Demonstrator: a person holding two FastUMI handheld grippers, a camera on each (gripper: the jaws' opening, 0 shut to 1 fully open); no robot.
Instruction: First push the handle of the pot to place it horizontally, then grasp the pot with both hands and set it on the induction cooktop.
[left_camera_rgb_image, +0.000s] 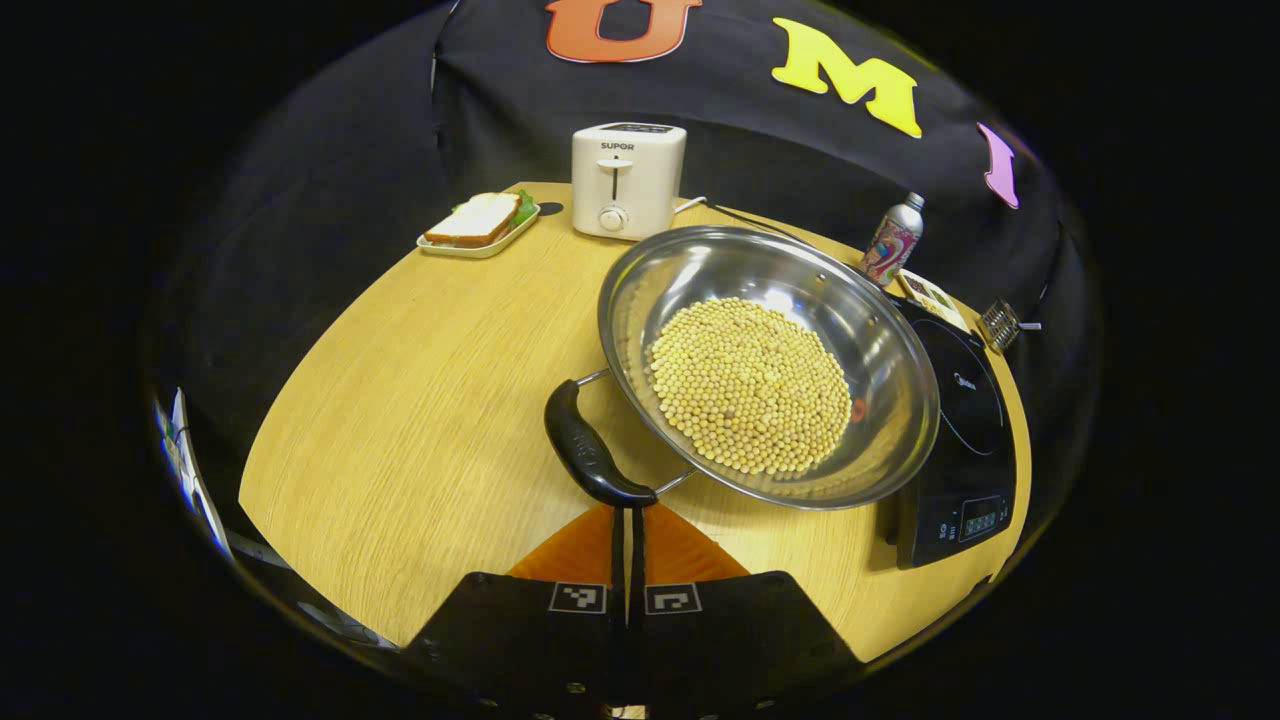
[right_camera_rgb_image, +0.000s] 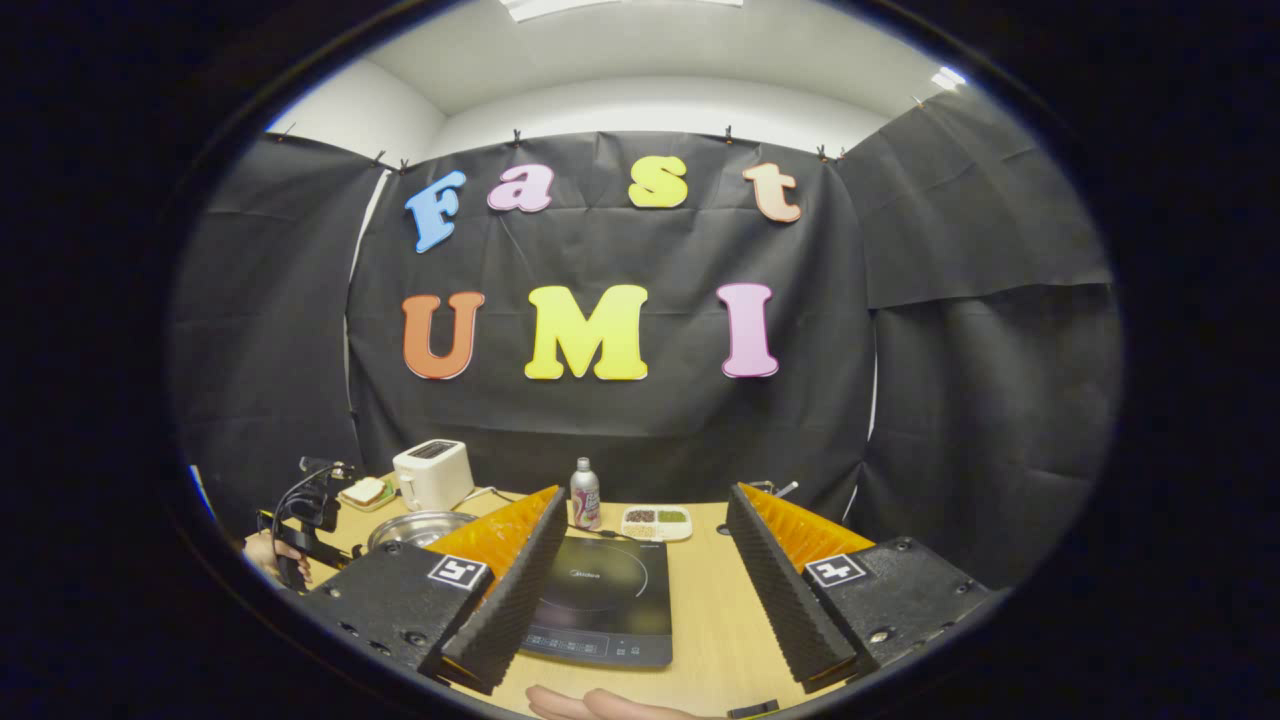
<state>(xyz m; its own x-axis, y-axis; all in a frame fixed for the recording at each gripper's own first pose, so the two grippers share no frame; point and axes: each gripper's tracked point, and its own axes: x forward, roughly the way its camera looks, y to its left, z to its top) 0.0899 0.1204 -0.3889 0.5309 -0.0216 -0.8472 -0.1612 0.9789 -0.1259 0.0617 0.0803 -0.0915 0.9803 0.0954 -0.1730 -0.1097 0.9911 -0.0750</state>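
Bright light from the ceiling lamps (right_camera_rgb_image: 620, 8) makes a shiny spot in the pot (left_camera_rgb_image: 770, 365), and edges look bent.

Black cloth (right_camera_rgb_image: 610, 400) hangs as the booth's wall, clipped along its top edge and creased into panels that wrap round both sides. Above it rises a pale painted wall (right_camera_rgb_image: 660, 105) under a white ceiling (right_camera_rgb_image: 640, 40), where bright strips, probably ceiling lights (right_camera_rgb_image: 620, 6), glare at the upper edge. A round table (left_camera_rgb_image: 420, 400) with a light wood-grain top stands in front of the cloth. At its far side sit a white toaster (left_camera_rgb_image: 628, 180) and a small tray with a sandwich (left_camera_rgb_image: 478, 225).
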